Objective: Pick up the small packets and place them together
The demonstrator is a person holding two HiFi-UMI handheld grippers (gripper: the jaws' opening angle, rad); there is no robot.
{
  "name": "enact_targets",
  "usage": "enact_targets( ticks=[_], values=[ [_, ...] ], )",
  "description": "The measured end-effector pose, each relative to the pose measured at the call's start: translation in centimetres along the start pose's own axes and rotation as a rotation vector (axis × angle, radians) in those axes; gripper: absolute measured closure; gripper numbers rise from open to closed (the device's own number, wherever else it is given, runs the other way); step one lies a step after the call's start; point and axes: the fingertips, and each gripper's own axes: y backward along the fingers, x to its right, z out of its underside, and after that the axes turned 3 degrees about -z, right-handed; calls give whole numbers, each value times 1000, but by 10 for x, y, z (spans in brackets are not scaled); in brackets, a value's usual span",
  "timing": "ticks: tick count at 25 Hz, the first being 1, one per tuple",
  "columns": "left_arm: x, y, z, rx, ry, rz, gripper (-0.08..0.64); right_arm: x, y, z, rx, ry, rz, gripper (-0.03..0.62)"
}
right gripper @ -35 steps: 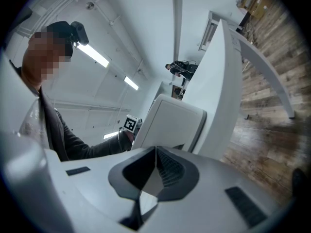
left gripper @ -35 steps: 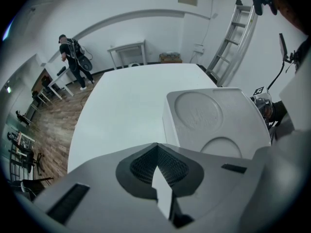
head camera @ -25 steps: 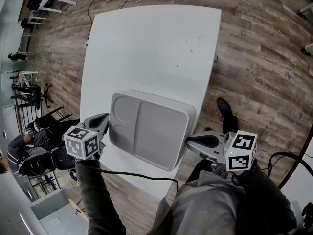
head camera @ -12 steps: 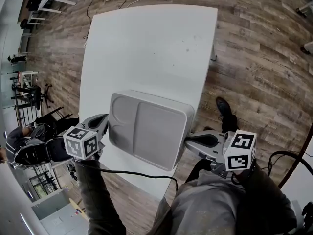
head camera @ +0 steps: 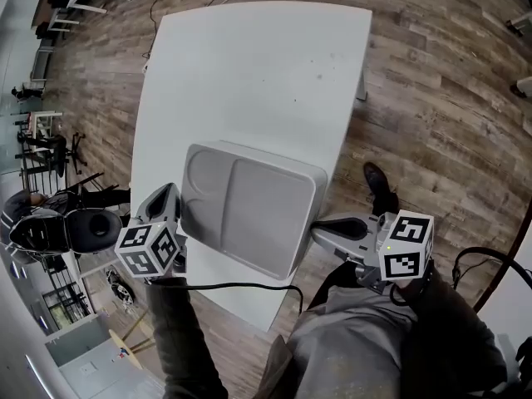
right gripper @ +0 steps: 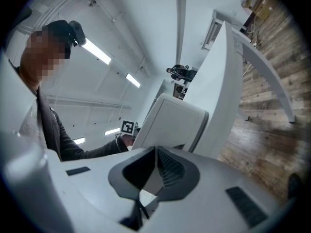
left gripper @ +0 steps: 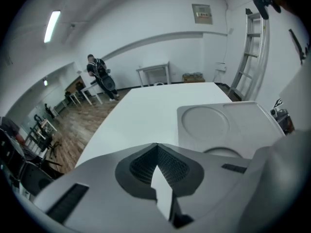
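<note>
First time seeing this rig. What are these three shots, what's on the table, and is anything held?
There is no robot here: a person holds a two-jaw gripper in each hand. The head view comes from a camera on the person's head, looking down. It shows the left gripper at its left and the right gripper at its right. The other two views come from cameras riding on each gripper, looking along its jaws. On the white table lies one grey divided tray, empty. The grippers sit at its opposite sides. Both pairs of jaws are shut with nothing between them. No packets show in any view.
</note>
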Motion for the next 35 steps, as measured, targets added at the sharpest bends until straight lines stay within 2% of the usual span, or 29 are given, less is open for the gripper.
enact_targets(
  ticks=[3, 6, 10, 12, 16, 21, 23, 25, 28, 31, 35],
  values=[
    [26, 34, 3, 31, -44, -95, 566, 0, 3, 3, 4, 0, -2, 589],
    [87, 66, 14, 60, -95, -108, 566, 1, 4, 9, 13, -5, -1, 589],
    [159, 94, 10, 148, -290, -135, 566, -1, 0, 15, 12, 14, -2, 588],
    [182, 96, 5, 188, -338, -118, 566, -1, 2, 16, 17, 26, 15, 588],
    [208, 93, 10, 195, -297, -54, 566, -7, 10, 24, 16, 54, 73, 588],
    [232, 99, 17, 203, -364, -61, 566, -28, 28, 29, -22, 98, 127, 588],
    [241, 94, 15, 175, -351, -41, 566, -28, 31, 21, -36, 109, 118, 588],
    [247, 92, 12, 148, -313, -23, 563, -25, 30, 14, -46, 106, 85, 588],
    [246, 92, 6, 131, -284, -22, 563, -21, 22, 14, -48, 69, -12, 579],
    [244, 87, 1, 132, -256, -13, 563, -14, 14, 14, -54, 55, -97, 549],
    [242, 87, 9, 154, -205, -22, 563, -9, 9, 28, -44, 57, -155, 548]
  ],
)
